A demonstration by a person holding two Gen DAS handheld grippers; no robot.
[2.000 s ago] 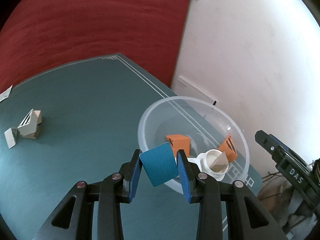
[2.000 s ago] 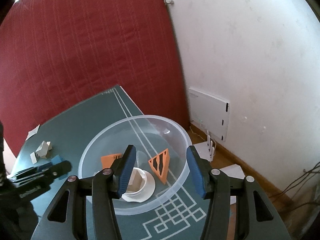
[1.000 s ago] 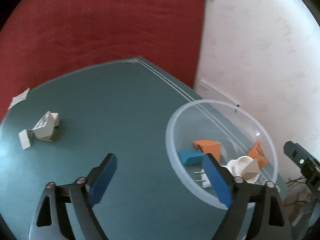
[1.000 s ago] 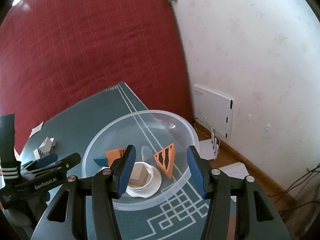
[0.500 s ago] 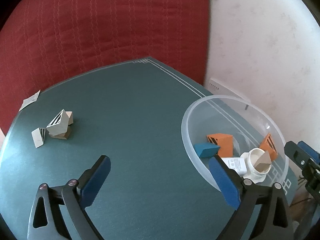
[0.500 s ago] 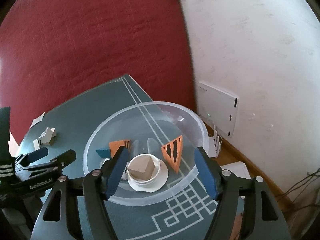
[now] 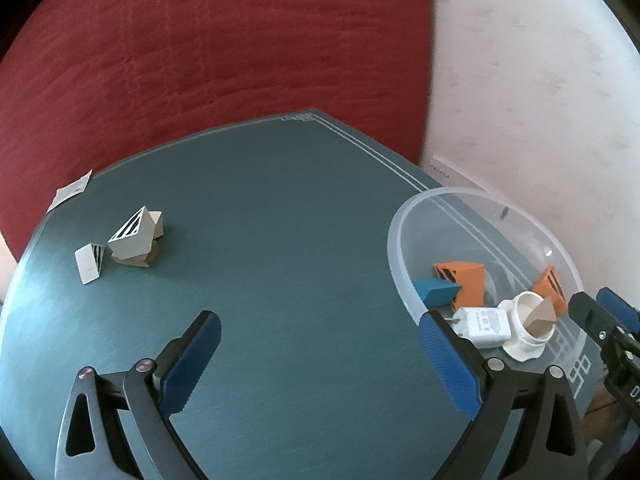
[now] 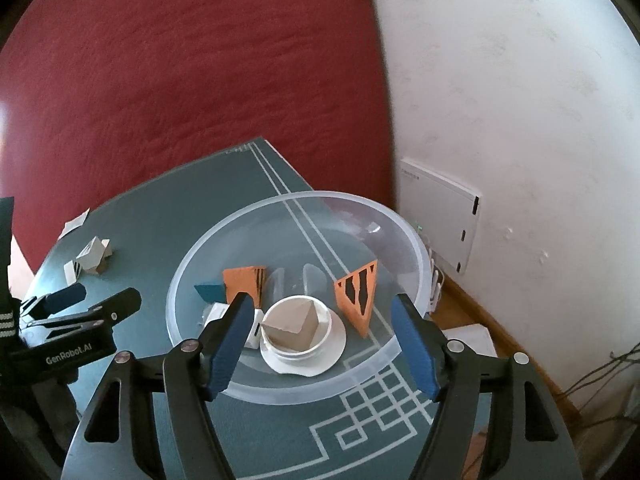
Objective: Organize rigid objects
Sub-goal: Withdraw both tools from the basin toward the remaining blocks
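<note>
A clear plastic bowl (image 7: 404, 280) (image 8: 412, 240) stands at the table's right end. In it lie a blue block (image 7: 436, 291) (image 8: 208, 291), two orange striped wedges (image 7: 464, 278) (image 8: 358, 296), a white charger (image 7: 482, 326) and a white lid with a tan block in it (image 8: 300, 324). My left gripper (image 7: 320, 360) is open and empty, above the table left of the bowl. My right gripper (image 8: 324, 340) is open and empty over the bowl's near rim. A pile of grey and tan striped blocks (image 7: 132, 240) (image 8: 92, 260) lies far left.
The teal table (image 7: 280, 220) has white border lines and ends near a red backdrop (image 7: 200, 60) and a white wall (image 8: 520, 100). A paper slip (image 7: 70, 192) lies at the far left edge. A white box (image 8: 440, 216) leans on the wall.
My left gripper opened and let the blue block fall into the bowl, then drew back to the left. My right gripper opened a little wider over the bowl.
</note>
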